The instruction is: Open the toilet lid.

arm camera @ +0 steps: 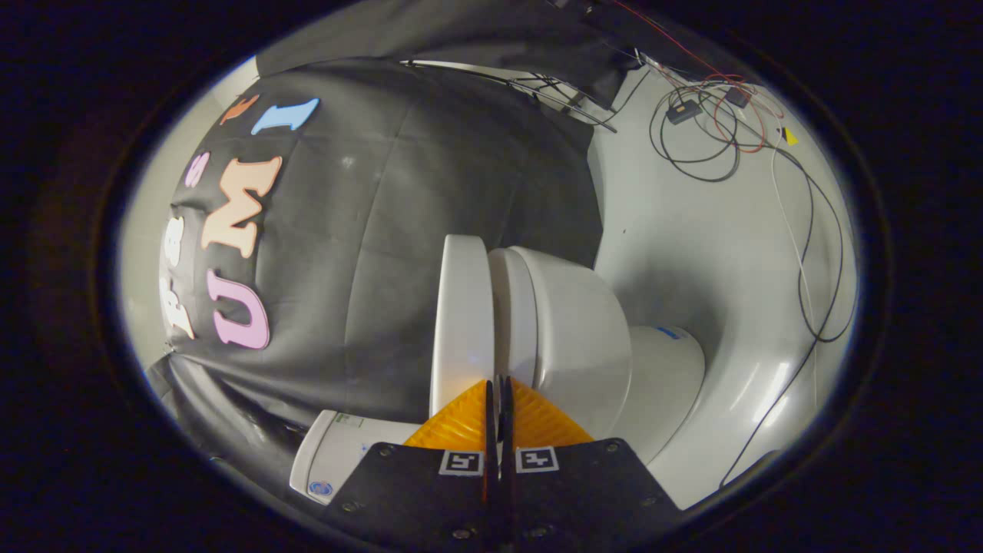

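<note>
We've got the tool point(499, 392) with its orange fingers point(461, 426) pressed together, only a thin dark slit between the tips, nothing held. The view is rolled sideways, so the toilet reads as lying on its side.

The toilet lid point(461, 322) sits just ahead of the fingertips, edge-on to us, a slim white slab. Beside it, with a narrow gap between, is the seat and bowl point(568, 330); whether lid and seat are touching near the hinge we can't tell from this angle. The lid looks already swung away from the seat, possibly most of the way up (hedge: fisheye distortion makes the angle hard to judge).

Handling, as we judge it: rigid moulded plastic, light to moderate weight, glossy and slippery. It pivots on a hinge, so it wants a push or hook along its arc, not a squeeze. Best contact is the free front rim, far from the hinge, fingers slipped into the gap and levering outward. A smooth surface means the closed tips could skate off.

Around: the cistern point(338, 453) sits near the fingers on the far side of the lid and is what the lid would come to rest against. Black cloth wall point(384, 230) behind. Loose cables point(722, 138) lie on the white floor point(691, 253), well apart from the lid, not in the way.
</note>
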Tool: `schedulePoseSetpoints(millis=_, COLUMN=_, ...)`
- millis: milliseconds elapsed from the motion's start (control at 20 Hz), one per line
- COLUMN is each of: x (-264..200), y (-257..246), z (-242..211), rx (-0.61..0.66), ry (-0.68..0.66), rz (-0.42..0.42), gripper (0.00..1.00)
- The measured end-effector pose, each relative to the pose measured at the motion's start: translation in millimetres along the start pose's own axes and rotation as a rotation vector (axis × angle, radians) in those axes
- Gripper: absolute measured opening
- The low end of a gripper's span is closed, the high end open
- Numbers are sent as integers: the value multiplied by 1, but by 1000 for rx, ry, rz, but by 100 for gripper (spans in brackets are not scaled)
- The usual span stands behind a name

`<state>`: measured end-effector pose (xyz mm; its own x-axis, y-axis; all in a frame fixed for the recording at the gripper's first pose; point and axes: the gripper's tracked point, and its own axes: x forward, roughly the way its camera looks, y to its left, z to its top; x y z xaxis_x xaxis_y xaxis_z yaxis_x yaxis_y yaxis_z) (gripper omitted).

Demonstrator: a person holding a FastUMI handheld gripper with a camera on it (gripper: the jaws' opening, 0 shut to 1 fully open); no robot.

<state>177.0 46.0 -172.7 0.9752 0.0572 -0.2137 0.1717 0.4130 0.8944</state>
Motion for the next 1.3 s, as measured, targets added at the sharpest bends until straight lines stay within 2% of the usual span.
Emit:
schedulePoseSetpoints(millis=100, x=-2, y=3, z=-1, rx=-20, ry=-3, rz=-33, gripper=1)
schedulePoseSetpoints(millis=250, x=-6, y=18, z=0, rx=-22, ry=-9, rz=-26, gripper=1)
schedulePoseSetpoints(millis=450, x=-11, y=22, z=-1, rx=-33, ry=-10, rz=-59, gripper=1)
schedulePoseSetpoints(millis=750, x=-17, y=47, z=-1, rx=-63, ry=-21, rz=-46, gripper=1)
schedulePoseSetpoints(millis=1000, x=-20, y=53, z=1, rx=-101, ry=-59, rz=-74, gripper=1)
schedulePoseSetpoints(millis=1100, x=-21, y=60, z=1, rx=-83, ry=-67, rz=-49, gripper=1)
schedulePoseSetpoints(millis=1300, x=-22, y=65, z=0, rx=-82, ry=-72, rz=-53, gripper=1)
